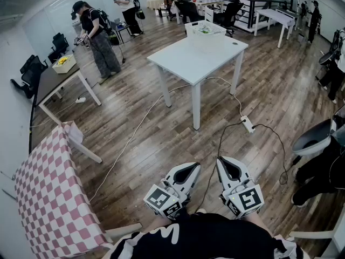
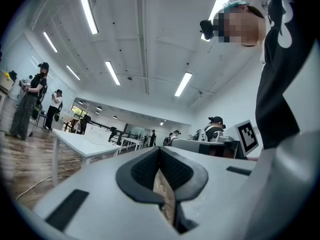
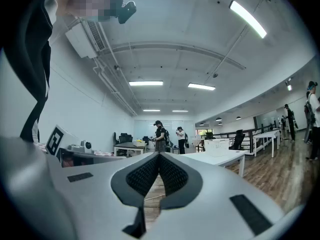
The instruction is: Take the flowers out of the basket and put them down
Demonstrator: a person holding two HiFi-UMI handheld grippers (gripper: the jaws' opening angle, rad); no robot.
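A white basket (image 1: 206, 28) stands at the far end of a white table (image 1: 197, 55) across the room, and something green, the flowers (image 1: 204, 30), shows inside it. Both grippers are held close to the body, far from the table. My left gripper (image 1: 195, 166) and right gripper (image 1: 221, 161) hang side by side above the wooden floor. Each one's jaws meet at the tip with nothing between them. The left gripper view shows its shut jaws and the table (image 2: 85, 143) ahead to the left. In the right gripper view the basket (image 3: 216, 145) sits on the table (image 3: 222, 158).
A pink checkered table (image 1: 48, 193) stands at the near left. A power strip (image 1: 248, 124) and cables lie on the floor between me and the white table. People (image 1: 99, 36) stand at the back left beside a dark desk (image 1: 51, 80). A chair (image 1: 315, 139) is at the right.
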